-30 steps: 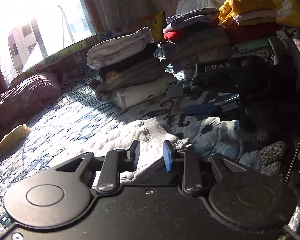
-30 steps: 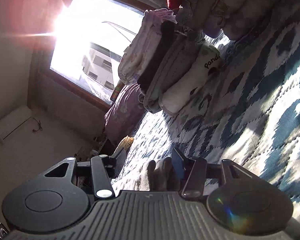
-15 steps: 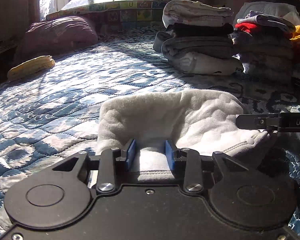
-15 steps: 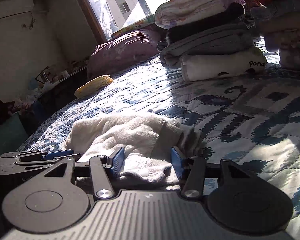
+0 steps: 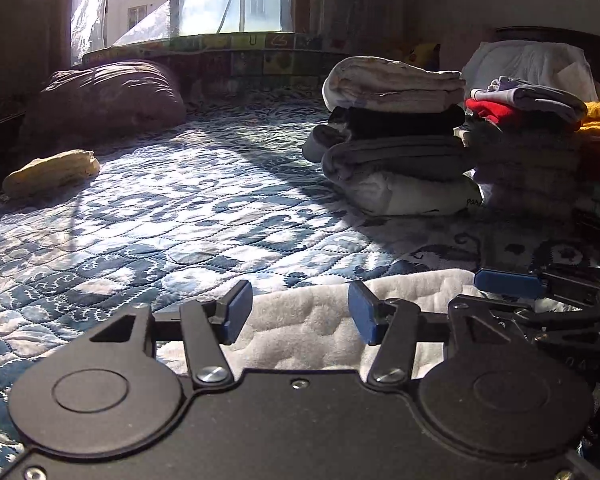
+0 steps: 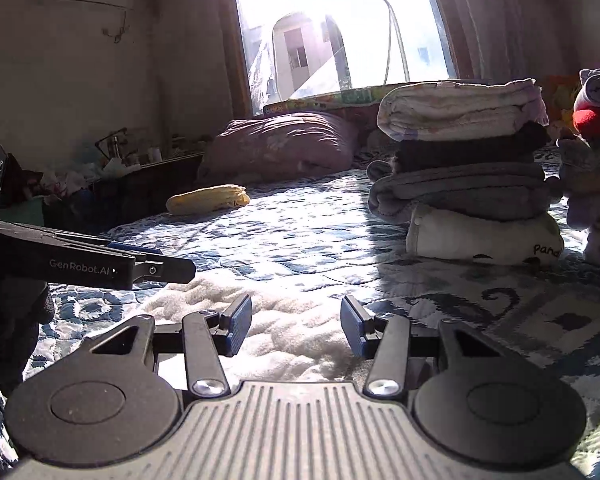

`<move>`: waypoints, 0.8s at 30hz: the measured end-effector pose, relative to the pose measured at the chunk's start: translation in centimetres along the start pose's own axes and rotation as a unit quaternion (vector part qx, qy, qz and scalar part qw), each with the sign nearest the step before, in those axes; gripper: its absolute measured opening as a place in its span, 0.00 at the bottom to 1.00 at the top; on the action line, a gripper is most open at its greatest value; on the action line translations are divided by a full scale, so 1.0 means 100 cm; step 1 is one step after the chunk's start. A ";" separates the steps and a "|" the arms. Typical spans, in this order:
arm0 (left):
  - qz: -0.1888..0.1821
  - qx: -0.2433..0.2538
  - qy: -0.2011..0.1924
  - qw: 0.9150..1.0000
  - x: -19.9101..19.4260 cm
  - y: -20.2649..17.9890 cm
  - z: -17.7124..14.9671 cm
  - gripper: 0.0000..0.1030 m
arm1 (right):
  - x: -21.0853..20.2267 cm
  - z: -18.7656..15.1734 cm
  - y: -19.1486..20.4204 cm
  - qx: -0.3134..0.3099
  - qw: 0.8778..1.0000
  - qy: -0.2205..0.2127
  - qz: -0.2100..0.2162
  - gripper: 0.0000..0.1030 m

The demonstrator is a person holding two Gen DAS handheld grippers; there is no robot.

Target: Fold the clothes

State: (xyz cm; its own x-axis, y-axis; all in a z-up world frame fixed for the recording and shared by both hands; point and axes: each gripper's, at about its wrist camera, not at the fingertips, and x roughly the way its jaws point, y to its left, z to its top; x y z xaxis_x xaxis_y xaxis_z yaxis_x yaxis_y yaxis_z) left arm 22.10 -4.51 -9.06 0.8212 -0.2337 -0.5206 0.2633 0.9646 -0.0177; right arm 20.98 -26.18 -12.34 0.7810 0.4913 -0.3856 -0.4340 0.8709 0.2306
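A white fleecy garment [image 5: 312,320] lies folded flat on the blue patterned quilt [image 5: 159,216], right in front of both grippers. My left gripper [image 5: 300,312] is open just above its near edge, with nothing between the blue pads. My right gripper [image 6: 295,326] is open too, over the same garment [image 6: 295,344]. The right gripper's fingers [image 5: 508,282] show at the right of the left wrist view. In the right wrist view, the left gripper's fingers [image 6: 155,268] reach in from the left.
A stack of folded clothes [image 5: 396,152] stands on the quilt ahead and to the right, with a second stack [image 5: 528,136] beside it. A purple pillow [image 5: 103,100] and a yellow rolled cloth [image 5: 51,172] lie at the far left, below the window.
Both grippers went from shut on the white garment to open. The garment now lies flat on the quilt, and both grippers have pulled back a little from it.
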 end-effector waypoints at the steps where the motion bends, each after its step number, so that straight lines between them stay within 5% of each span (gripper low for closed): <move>1: 0.000 0.004 0.029 1.000 0.013 -0.003 -0.008 0.62 | 0.008 -0.003 -0.005 0.012 0.999 0.029 -0.004 0.53; 5: 0.042 0.050 0.024 0.998 0.023 -0.026 -0.030 0.64 | 0.009 -0.008 -0.006 0.010 0.999 0.039 -0.007 0.52; 11: 0.039 0.030 0.034 0.998 0.025 -0.018 -0.026 0.68 | 0.003 -0.011 -0.005 0.010 0.999 0.031 -0.011 0.51; 13: 0.033 0.023 0.034 0.999 0.018 -0.014 -0.020 0.68 | -0.008 -0.009 -0.004 0.010 0.999 0.011 -0.042 0.52; 17: 0.024 -0.078 0.006 0.997 -0.033 0.012 -0.020 0.70 | -0.042 -0.017 -0.026 0.106 0.993 -0.009 -0.048 0.76; 18: 0.019 -0.118 0.003 0.993 -0.045 0.024 -0.025 0.70 | -0.048 -0.020 -0.035 0.144 0.989 -0.008 -0.029 0.79; 21: -0.004 -0.233 0.017 0.972 -0.068 0.057 -0.047 0.72 | -0.057 -0.037 -0.072 0.305 0.952 0.000 0.036 0.88; 24: -0.040 -0.334 0.033 0.941 -0.071 0.081 -0.065 0.76 | -0.061 -0.044 -0.079 0.342 0.939 0.000 0.049 0.86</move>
State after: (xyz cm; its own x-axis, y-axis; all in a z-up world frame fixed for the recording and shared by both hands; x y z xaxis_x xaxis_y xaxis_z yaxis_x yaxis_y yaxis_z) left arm 15.09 5.74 -11.04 0.7730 -0.3213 -0.5471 -0.0735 0.8111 -0.5803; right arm 17.64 -36.02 -15.73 0.7520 0.5686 -0.3334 -0.1141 0.6104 0.7838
